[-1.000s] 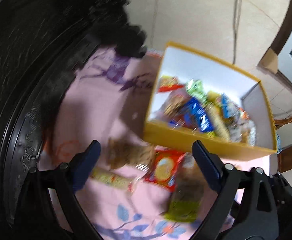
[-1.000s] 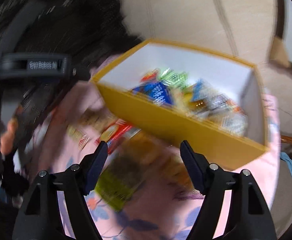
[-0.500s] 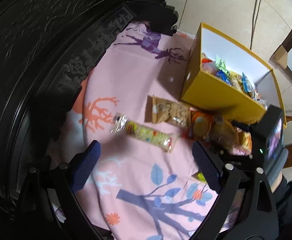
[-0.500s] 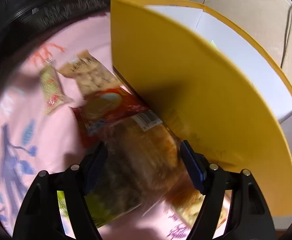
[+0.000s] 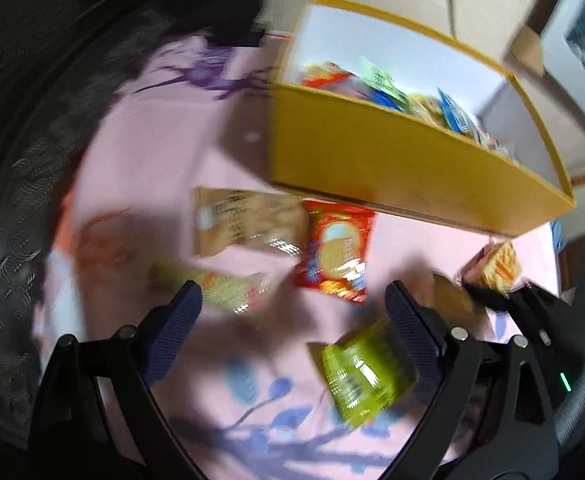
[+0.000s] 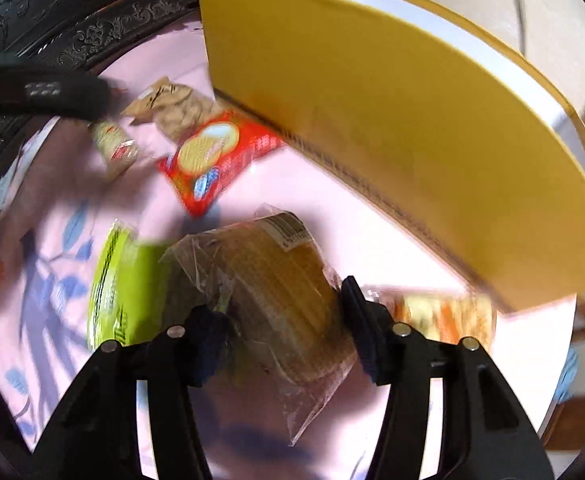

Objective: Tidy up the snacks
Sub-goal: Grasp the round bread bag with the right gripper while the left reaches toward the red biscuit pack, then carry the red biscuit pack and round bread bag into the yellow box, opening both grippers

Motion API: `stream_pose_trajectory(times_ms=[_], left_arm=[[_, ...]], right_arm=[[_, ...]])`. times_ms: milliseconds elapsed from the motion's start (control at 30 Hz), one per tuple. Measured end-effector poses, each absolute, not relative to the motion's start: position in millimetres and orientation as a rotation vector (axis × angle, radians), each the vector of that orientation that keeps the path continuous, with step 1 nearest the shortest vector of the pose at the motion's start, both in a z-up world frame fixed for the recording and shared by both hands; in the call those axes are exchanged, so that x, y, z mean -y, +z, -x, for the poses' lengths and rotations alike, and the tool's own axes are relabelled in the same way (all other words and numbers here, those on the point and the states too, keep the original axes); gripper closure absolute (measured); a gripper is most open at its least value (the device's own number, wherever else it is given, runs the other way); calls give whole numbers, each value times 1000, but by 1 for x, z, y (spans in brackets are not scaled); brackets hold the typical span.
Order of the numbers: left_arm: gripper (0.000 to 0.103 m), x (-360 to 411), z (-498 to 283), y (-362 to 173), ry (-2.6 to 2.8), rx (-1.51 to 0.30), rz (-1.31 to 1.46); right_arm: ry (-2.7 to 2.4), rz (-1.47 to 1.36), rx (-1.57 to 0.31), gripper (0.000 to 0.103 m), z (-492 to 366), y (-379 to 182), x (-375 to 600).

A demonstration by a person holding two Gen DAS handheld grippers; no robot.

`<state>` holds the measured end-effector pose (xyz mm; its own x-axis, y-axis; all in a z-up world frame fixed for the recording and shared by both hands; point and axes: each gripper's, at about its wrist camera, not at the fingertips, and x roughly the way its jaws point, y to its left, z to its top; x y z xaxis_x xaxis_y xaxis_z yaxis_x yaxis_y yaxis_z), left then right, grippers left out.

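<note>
Now the yellow box (image 5: 392, 168) fills the upper right of both views, standing on the pink cloth (image 5: 140, 152) with many wrapped snacks already inside it, while five more packets lie loose on the cloth along its near wall. Half a second ago the right gripper (image 6: 280, 320) hung over the clear-wrapped brown cake (image 6: 276, 280) with its jaws wide; its jaws have just been closing, and both pads now sit against the sides of the cake, whose wrapper crumples at the left pad. Motion blur leaves it unclear how firm that pinch is, but it looks like a hold. The cake rests partly on the green packet (image 6: 120, 280), so lifting may drag that one along. The left gripper (image 5: 292, 312) has come lower toward the cloth, its jaws spread with nothing between them, above the long striped packet (image 5: 220, 292) and near the red biscuit packet (image 5: 336, 256). The beige packet (image 5: 244, 220) lies just beside the red one, against the box. By my reading, the cake is the next item bound for the box, and four loose packets remain after it.
</note>
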<state>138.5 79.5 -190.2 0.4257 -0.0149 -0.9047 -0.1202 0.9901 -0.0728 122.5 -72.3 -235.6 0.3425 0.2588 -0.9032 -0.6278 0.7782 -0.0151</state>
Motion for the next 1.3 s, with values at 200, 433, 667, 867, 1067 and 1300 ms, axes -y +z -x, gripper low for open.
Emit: stream_pose_trajectory(times_ms=[200,433,667,867,1067,1300], left_arm=[[9,-53,-163,-217,44,-1117,60],[9,-48,-185,-254,59,-1180,31],[10,-39,-184,-265,59,-1119,-12],[55,-45,-172,-257,6,-1118,56],[60,-63,-142,-239,-70,-1113,204],[60,-59,-117,-212,-130,-1095,248]], right_arm=[[537,263,-1120,47,-95,-233,106],[502,195,-1124,45,-90,-234,110],[489,203,-1129,42,-97,-238,111],[469,190,-1135,44,-103,-248,104],[466,103,-1126,47,-100,-237,114],[455,40,-1092,48,-90,-208,129]])
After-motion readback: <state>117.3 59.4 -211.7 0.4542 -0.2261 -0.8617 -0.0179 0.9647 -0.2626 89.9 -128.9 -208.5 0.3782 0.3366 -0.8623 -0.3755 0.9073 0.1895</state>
